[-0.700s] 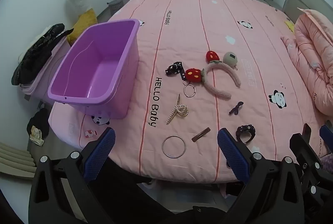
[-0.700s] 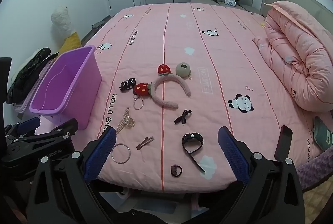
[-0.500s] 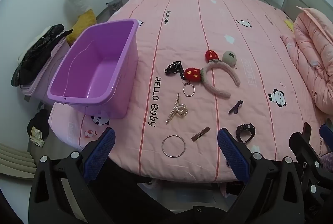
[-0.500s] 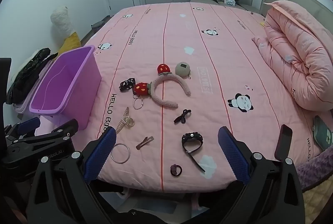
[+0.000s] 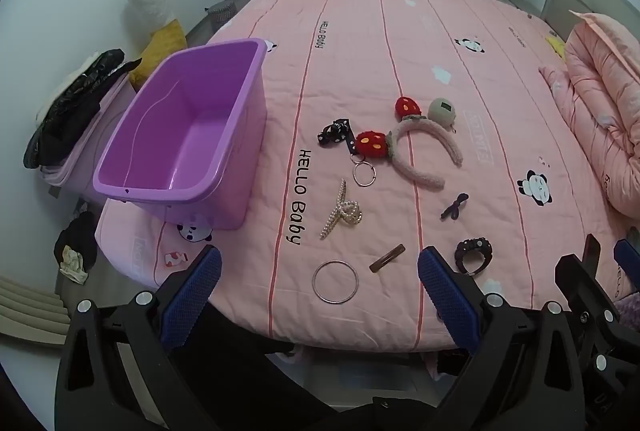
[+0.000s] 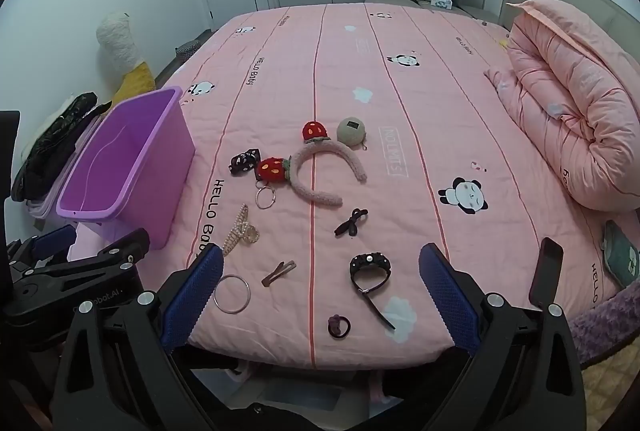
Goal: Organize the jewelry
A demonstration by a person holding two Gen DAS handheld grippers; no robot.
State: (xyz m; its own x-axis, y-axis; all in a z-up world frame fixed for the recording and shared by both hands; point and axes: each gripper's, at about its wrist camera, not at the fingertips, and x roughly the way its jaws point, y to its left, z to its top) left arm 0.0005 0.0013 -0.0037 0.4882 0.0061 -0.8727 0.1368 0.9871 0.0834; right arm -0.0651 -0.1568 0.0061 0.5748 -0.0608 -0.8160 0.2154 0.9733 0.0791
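While both tongs hang above the near edge of the bed (image 5: pixel 400 43), nothing is picked up yet. My left gripper (image 5: pixel 320 283) stands wide and empty; my right gripper (image 6: pixel 320 283) likewise, jaws spread with nothing between them.

Layout on the pink quilt: purple bin (image 5: pixel 188 135) sits at the near left corner, empty as far as I can see. Jewelry is scattered mid-bed toward the near edge. Closest to the edge: silver bangle (image 5: pixel 335 281), brown hair clip (image 5: pixel 387 258), black beaded bracelet (image 6: pixel 370 269), dark hair tie (image 6: pixel 339 326). Further in: pearl claw clip (image 5: pixel 340 211), small black bow (image 6: pixel 351 222), strawberry headband (image 5: pixel 420 155) with a keyring (image 5: pixel 364 174) beside it.

Judgement: first step is a pick, then a drop in the bin. Best candidate for the left tongs is the bangle, nearest the bin. It lies flat and thin, so I should come down steeply, put one finger inside the ring and one outside, and press slightly into the soft quilt before closing. Right tongs suit the bracelet; grip its thick beaded band, not the loose strap.
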